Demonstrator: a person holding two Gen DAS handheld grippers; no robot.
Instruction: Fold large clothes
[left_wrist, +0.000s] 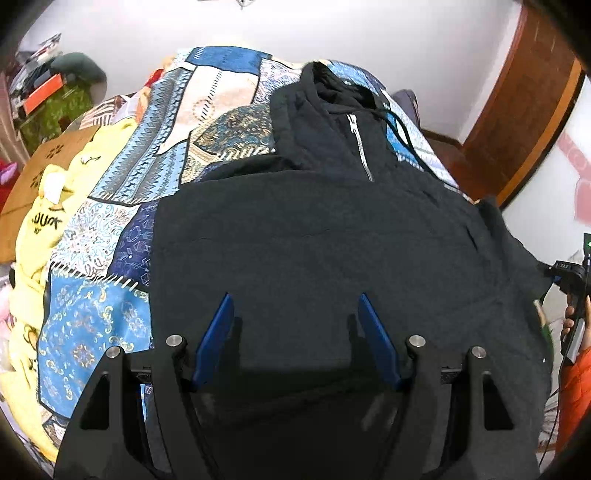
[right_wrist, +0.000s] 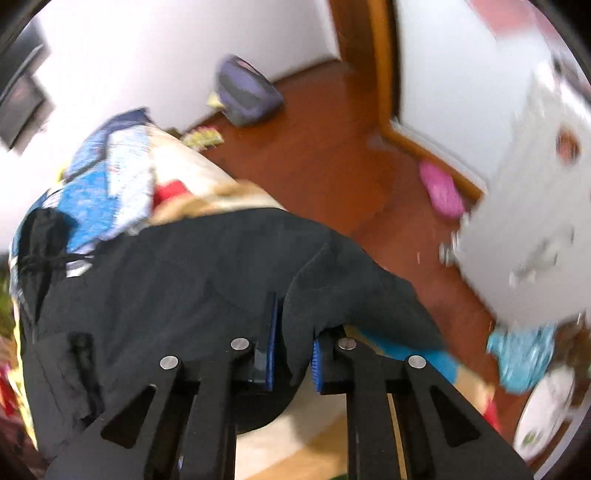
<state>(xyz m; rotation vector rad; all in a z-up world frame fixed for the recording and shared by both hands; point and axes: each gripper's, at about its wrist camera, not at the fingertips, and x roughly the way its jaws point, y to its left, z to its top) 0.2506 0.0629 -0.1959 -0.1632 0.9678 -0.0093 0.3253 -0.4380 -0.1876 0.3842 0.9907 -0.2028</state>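
Observation:
A black zip hoodie (left_wrist: 332, 240) lies spread front-up on the bed, its silver zipper (left_wrist: 360, 147) and hood toward the far end. My left gripper (left_wrist: 295, 297) hovers over the hoodie's lower body, blue pads wide apart, nothing between them. In the blurred right wrist view the hoodie (right_wrist: 184, 277) drapes over the bed's edge. My right gripper (right_wrist: 293, 325) is shut on a fold of its black cloth near the sleeve side. The cloth bunches between the blue fingers (right_wrist: 271, 332) and hides the right pad's tip.
A blue patterned bedspread (left_wrist: 147, 166) covers the bed, with a yellow garment (left_wrist: 37, 229) along its left side. A person's orange sleeve (left_wrist: 574, 387) shows at the right edge. Beside the bed are wooden floor (right_wrist: 332, 147), a pink slipper (right_wrist: 441, 190), a purple bag (right_wrist: 247, 92) and a white cabinet (right_wrist: 535, 221).

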